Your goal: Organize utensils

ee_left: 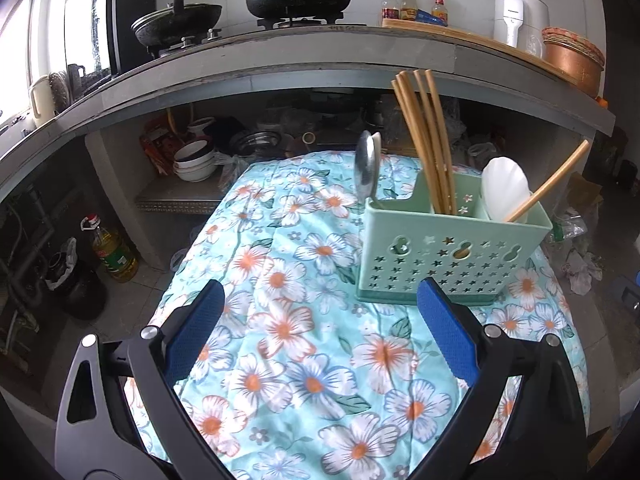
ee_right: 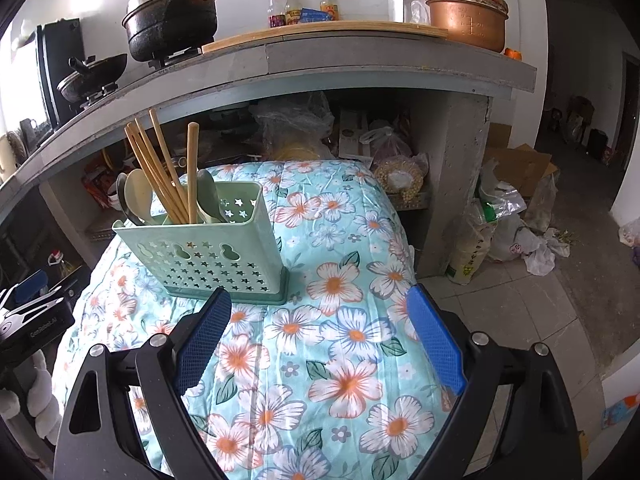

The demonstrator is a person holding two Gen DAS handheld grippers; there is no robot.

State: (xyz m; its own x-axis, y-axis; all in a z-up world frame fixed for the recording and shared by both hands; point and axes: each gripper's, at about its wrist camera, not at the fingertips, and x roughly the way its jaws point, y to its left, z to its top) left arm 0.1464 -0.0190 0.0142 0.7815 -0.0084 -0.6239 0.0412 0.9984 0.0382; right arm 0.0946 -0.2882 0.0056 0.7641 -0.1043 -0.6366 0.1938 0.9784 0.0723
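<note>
Left to right: a metal spoon, bamboo chopsticks and a white ladle stand sorted in the pale green perforated plastic utensil caddy on the floral-clothed table. The left gripper and the right gripper hover nearby, jaws spread and empty. Any tidying should likely start with the one chopstick leaning away.

Seen from just behind the blue pads of the left hand-held gripper, angled down across a floral turquoise cloth, with the pale green perforated plastic utensil caddy close, right of centre. Seen likewise from behind the right hand-held gripper, tilted down from further right, same caddy near, left of centre. Shared by both views: cloth, caddy, grey concrete worktop beyond, black cooking pot on top.
</note>
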